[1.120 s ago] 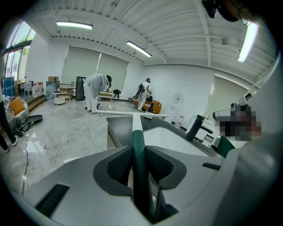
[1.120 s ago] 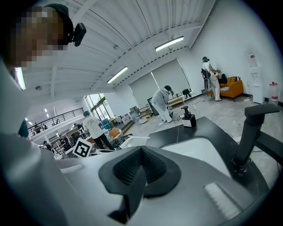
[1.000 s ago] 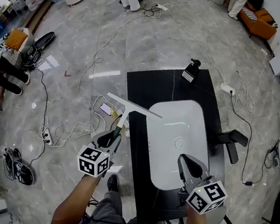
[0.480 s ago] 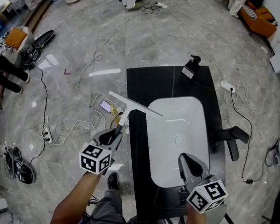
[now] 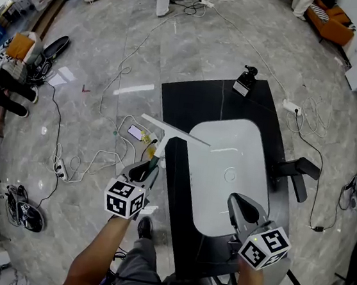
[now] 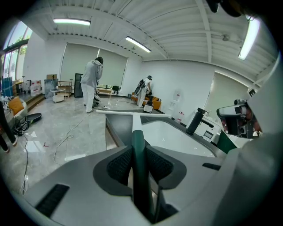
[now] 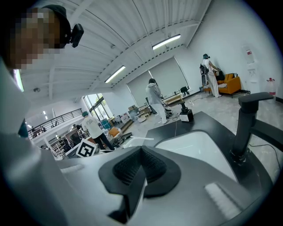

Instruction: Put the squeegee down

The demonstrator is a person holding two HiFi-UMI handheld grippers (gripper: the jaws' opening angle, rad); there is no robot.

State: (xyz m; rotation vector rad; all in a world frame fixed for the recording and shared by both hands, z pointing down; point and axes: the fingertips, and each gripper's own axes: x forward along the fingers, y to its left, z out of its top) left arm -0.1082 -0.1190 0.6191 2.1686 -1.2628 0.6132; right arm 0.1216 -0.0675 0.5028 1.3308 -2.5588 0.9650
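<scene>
Squeegee (image 5: 175,131): green handle clamped in left gripper (image 5: 146,171); white blade lies across the left edge of the black surface (image 5: 196,105), beside the sink (image 5: 229,151). Right gripper (image 5: 238,205): jaws together, empty, at the sink's near end.

Black counter (image 5: 189,111) on the grey marble floor (image 5: 100,45), white basin (image 5: 226,177) set in it, black faucet (image 5: 292,171) at the right edge, small device (image 5: 243,86) at the far edge, cables (image 5: 110,91) across the floor

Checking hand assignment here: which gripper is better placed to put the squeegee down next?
Left. The left gripper has its jaws clamped on the squeegee by its green handle, with the white blade reaching over the sink at its left rim. The right gripper is shut on nothing, near the sink's front end.
</scene>
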